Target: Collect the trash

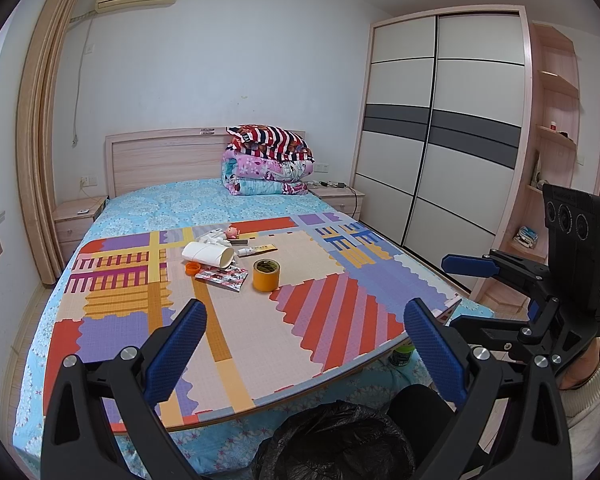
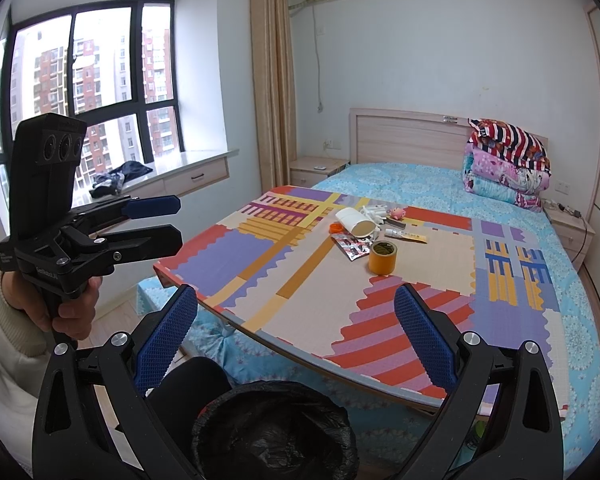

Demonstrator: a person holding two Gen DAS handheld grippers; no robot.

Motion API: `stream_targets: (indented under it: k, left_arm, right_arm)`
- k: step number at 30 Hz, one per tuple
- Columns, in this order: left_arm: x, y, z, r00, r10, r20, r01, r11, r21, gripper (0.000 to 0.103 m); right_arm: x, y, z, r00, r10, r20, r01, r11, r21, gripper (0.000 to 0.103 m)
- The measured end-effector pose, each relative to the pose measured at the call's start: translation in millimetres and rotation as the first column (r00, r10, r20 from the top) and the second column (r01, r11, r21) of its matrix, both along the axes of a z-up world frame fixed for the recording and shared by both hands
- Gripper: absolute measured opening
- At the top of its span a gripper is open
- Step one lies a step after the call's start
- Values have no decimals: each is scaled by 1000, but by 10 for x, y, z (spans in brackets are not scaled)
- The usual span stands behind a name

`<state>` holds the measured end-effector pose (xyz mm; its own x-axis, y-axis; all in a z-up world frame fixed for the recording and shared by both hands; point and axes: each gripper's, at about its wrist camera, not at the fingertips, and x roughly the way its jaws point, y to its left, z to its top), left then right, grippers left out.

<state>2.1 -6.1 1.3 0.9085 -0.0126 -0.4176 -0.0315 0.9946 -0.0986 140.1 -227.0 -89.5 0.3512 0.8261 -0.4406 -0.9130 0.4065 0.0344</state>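
A colourful patterned board (image 1: 236,320) (image 2: 320,280) lies on the bed. On its far part lie a white cardboard tube (image 1: 207,255) (image 2: 354,222), an orange cap (image 1: 192,269) (image 2: 336,227), a red foil wrapper (image 1: 222,277) (image 2: 352,246), a yellow tape roll (image 1: 266,275) (image 2: 383,262), a small tube (image 1: 256,249) (image 2: 405,235), white plastic bits and a pink toy (image 1: 233,232) (image 2: 397,212). A bin with a black bag (image 1: 336,440) (image 2: 276,428) stands below both grippers. My left gripper (image 1: 306,320) and right gripper (image 2: 296,308) are open, empty, short of the board's near edge.
Folded quilts (image 1: 268,164) (image 2: 506,160) sit at the headboard. Nightstands flank the bed. A wardrobe (image 1: 440,128) stands at the right, a window sill (image 2: 172,172) at the left. A green-white bottle (image 1: 402,354) stands under the board's near edge.
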Motion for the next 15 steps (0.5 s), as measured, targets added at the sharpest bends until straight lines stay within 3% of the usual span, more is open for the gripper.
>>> stream_targets:
  k: [15]
  left_arm:
    - [8, 11, 4, 1000, -2, 0, 2, 1000, -2, 95]
  right_arm:
    - [1, 1, 4, 1000, -1, -1, 1, 1000, 1, 100]
